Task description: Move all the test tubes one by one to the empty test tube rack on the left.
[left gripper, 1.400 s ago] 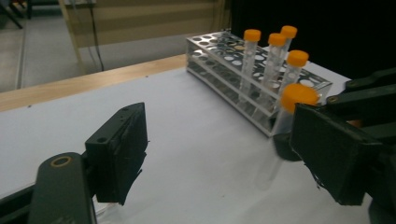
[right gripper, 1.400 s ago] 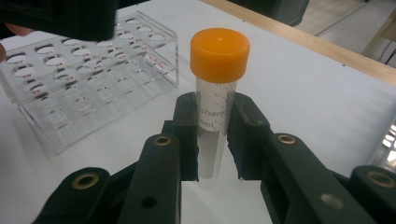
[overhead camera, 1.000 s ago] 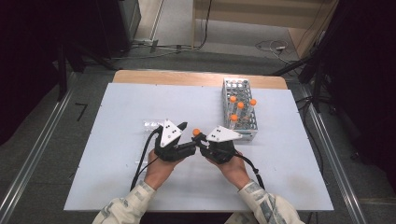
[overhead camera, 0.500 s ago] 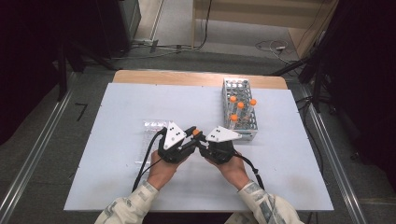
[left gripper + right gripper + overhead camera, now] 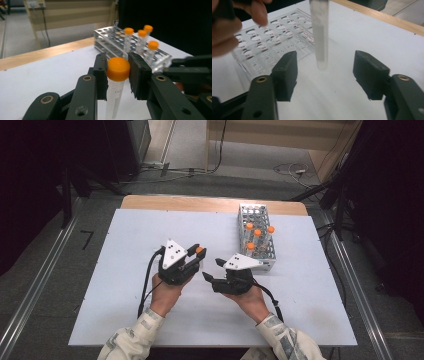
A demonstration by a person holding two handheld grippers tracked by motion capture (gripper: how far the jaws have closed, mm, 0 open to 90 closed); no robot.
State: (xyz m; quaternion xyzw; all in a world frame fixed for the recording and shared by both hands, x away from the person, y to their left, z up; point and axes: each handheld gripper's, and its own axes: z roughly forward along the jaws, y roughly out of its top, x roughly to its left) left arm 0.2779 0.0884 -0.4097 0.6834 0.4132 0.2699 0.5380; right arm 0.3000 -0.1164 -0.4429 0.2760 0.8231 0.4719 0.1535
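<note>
A clear tube with an orange cap (image 5: 118, 68) stands upright between the pads of my left gripper (image 5: 118, 63), which is shut on it just under the cap. From above, the cap (image 5: 199, 250) shows at the left gripper (image 5: 196, 256), held over the middle of the white table (image 5: 125, 245). My right gripper (image 5: 212, 269) faces it from the right and is open; its jaws have just been opening. In the right gripper view the tube's lower end (image 5: 320, 35) hangs between the wide-apart jaws of the right gripper (image 5: 328, 67) and touches neither pad.
A metal rack (image 5: 250, 215) with several orange-capped tubes (image 5: 257, 234) stands at the back right of the table. A clear plastic rack (image 5: 269, 37) with empty holes lies on the table beyond the right gripper, under the other hand (image 5: 227, 27).
The tube passed from the right gripper to the left. The left jaws closed on it under the cap and rose a little; the right jaws opened and let it go.
</note>
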